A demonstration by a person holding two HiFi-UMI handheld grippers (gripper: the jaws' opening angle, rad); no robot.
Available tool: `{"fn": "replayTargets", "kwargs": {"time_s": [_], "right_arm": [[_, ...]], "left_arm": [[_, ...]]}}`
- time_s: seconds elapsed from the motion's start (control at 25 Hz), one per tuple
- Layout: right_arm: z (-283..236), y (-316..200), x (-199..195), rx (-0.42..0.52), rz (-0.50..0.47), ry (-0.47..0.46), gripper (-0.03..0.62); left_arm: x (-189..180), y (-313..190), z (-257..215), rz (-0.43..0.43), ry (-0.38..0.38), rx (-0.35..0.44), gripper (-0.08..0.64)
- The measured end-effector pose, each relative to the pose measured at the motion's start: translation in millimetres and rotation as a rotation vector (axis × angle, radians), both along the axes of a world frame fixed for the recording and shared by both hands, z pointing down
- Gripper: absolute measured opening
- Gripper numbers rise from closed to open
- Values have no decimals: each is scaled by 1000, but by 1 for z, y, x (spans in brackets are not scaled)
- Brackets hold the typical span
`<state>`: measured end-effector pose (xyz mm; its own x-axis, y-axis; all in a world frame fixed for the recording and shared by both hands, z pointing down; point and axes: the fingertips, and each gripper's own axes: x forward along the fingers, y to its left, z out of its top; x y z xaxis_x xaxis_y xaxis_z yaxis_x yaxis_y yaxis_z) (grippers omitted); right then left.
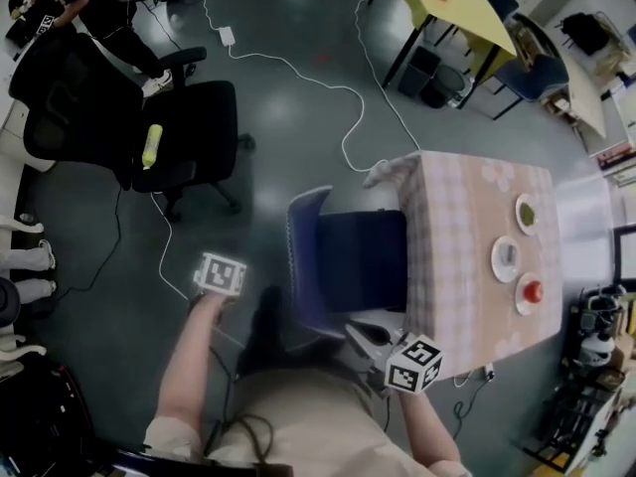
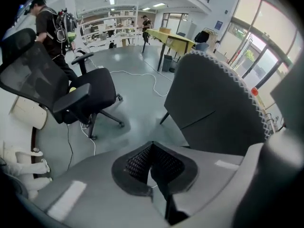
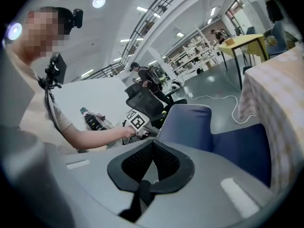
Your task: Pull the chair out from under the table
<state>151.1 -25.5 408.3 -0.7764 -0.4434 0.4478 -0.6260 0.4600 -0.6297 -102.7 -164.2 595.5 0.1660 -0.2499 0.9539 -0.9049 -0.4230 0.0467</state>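
Note:
A blue chair [image 1: 348, 261] stands with its seat partly under the table with the pink checked cloth [image 1: 462, 217]; its backrest faces me. My left gripper [image 1: 220, 278] hangs over the floor left of the backrest, pointing steeply down, apart from the chair. In the left gripper view its jaws are shut on nothing [image 2: 152, 167], with the chair's back [image 2: 213, 108] to the right. My right gripper [image 1: 366, 338] is at the chair's near right corner, beside the table edge, jaws shut and empty [image 3: 151, 164]. The right gripper view shows the chair [image 3: 190, 122] just beyond the jaws.
Three small plates [image 1: 507, 258] lie on the cloth. A black office chair [image 1: 169, 137] carrying a yellow-green bottle [image 1: 151, 145] stands at the left. A white cable [image 1: 298, 73] snakes over the floor. A yellow table [image 1: 452, 8] and dark chairs stand at the back.

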Motion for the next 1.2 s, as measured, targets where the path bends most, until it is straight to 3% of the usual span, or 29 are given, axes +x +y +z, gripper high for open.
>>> {"fn": "replayTargets", "kwargs": {"time_s": [0.16,0.44,0.56,0.76,0.88,1.0,1.12,1.2], "right_arm": [[11,-34,-13,-36,104,46,14],[34,-59,-39,-65,48,105,14],[63,-71,-31,-109,113,79,14],[124,-78,7,-199,234,86,14],[149,-76,25,-236,245,110,14],[172,-63,57,-274,240,128,14],[223,-22,99,-386,315,163,14],[258,0,110,-490,384,183,14]], "left_arm": [[0,-38,40,84,24,-11,0],[4,-60,76,112,10,-92,0],[6,-68,82,121,0,-92,0],[25,-51,95,158,5,-122,0],[33,-52,97,173,-15,-105,0],[62,-50,97,154,14,-109,0],[77,-36,109,148,-14,-188,0],[66,-34,116,137,-21,-188,0]]}}
